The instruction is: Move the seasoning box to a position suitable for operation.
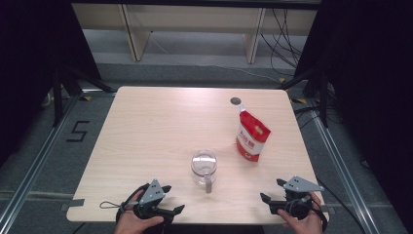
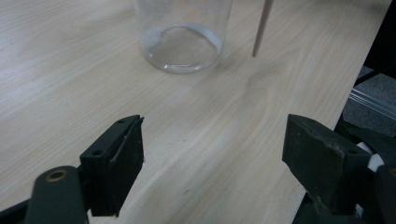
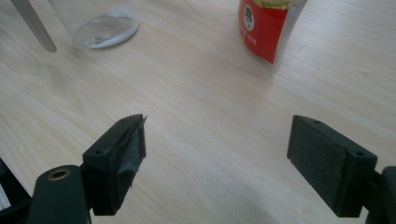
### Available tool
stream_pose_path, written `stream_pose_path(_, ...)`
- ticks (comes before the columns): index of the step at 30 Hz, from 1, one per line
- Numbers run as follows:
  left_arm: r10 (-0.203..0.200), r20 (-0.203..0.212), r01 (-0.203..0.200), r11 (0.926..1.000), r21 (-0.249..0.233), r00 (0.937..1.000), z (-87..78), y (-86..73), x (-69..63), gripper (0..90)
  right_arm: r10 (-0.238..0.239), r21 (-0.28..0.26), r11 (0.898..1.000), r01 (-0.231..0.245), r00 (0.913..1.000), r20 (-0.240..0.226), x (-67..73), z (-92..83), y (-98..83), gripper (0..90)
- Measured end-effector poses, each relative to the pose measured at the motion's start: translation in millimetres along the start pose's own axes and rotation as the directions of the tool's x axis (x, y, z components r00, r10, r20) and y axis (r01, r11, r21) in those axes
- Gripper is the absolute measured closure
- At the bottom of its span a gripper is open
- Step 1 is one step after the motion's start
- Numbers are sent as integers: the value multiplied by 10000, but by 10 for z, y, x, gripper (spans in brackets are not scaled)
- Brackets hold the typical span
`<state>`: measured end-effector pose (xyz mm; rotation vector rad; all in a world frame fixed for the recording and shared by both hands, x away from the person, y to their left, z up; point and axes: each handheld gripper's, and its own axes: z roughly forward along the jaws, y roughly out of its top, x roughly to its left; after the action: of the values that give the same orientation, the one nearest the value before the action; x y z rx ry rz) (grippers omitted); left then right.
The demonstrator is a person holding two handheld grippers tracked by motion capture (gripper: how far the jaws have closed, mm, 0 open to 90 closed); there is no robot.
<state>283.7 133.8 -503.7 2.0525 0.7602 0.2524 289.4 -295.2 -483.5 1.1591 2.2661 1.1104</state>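
- Your left gripper point(image 1: 172, 199): fingers wide, holding nothing, at the desk's point(image 1: 146, 131) near edge.
- Your right gripper point(image 1: 272, 191): same, fingers wide.
- Glass jar point(image 1: 203, 167) stands between them, red pouch point(image 1: 252, 136) beyond it.

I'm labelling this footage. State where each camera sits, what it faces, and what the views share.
High view: above the near edge, looking forward and down at the table; both hands, left gripper, right gripper.
Left gripper view: low, between open jaws, facing the jar.
Right gripper view: low, between open jaws, facing jar and pouch.
Shared: the jar.
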Motion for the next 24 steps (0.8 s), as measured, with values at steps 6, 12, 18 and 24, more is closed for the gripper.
stream_pose_path(6, 152, 540, -136, 9994, -307, 9984, 169, 96, -138, 360, 106, -151, 9998, -106, 9999, -39, -6, -6, 3, 203)
stream_pose_path(12, 485, 711, -466, 9985, -273, 9963, 349, 247, -271, 431, 245, 26, 9997, -245, 9997, -95, 19, 0, -4, 205)
stream_pose_path(18, 464, 537, -447, 9984, -335, 9975, 535, 352, -323, 485, -78, 61, 10000, 79, 9997, -231, 13, 8, 0, 209)
stream_pose_path(24, 576, 311, -562, 9974, -449, 9979, 645, 397, -303, 550, -249, -34, 9997, 248, 9993, -296, 7, 29, -3, 210)
